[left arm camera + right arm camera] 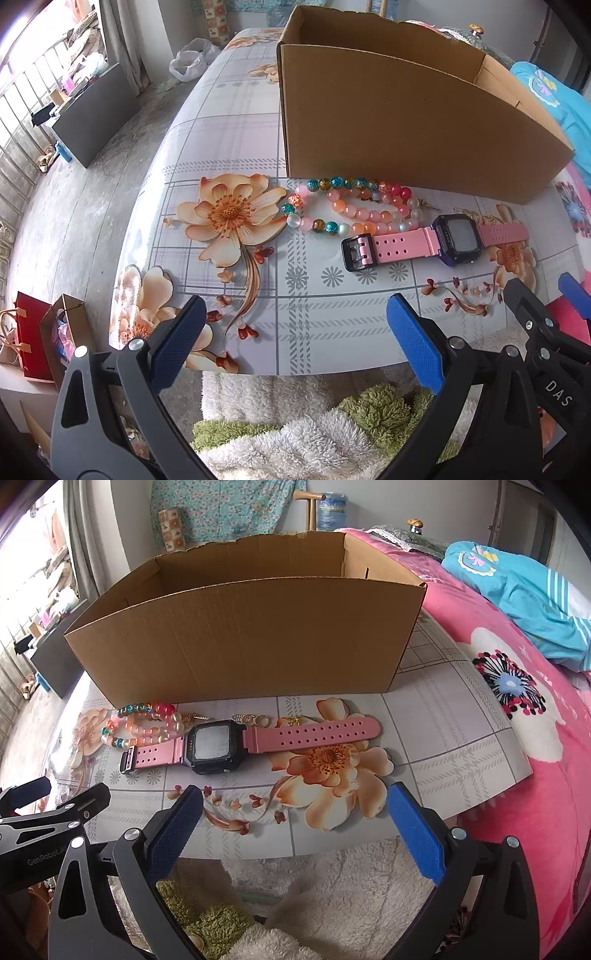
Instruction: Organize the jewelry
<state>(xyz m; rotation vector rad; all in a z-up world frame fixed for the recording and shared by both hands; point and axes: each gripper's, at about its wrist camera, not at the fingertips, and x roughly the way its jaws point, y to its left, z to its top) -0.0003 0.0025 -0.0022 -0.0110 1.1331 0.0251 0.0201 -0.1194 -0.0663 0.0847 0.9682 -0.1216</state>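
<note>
Nearest of all, a fluffy white-and-green rug [295, 424] lies below the table edge, under both tools. Just above it the left gripper [295, 332] hangs with its blue-padded fingers spread wide and nothing between them; the right gripper [295, 823] is spread the same way and also holds nothing. Both hover over the near edge of the flowered tablecloth [236, 147], short of the cardboard box [406, 125].

Between the grippers and the box lies the pink watch [221, 744], flat with its strap stretched out along the box's front wall and its dark face upward. Closer to the box, at the buckle end of the watch, sit the beaded bracelets [351, 210], a heap of pink, orange, teal and amber beads touching the strap and lying just in front of the box wall. Some small gold pieces [258, 720] rest between the watch face and the box; what they are is too small to tell.

The box stands upright and open-topped. To its right lies a pink blanket [517, 701], with a turquoise garment [517, 590] farther back on it.
</note>
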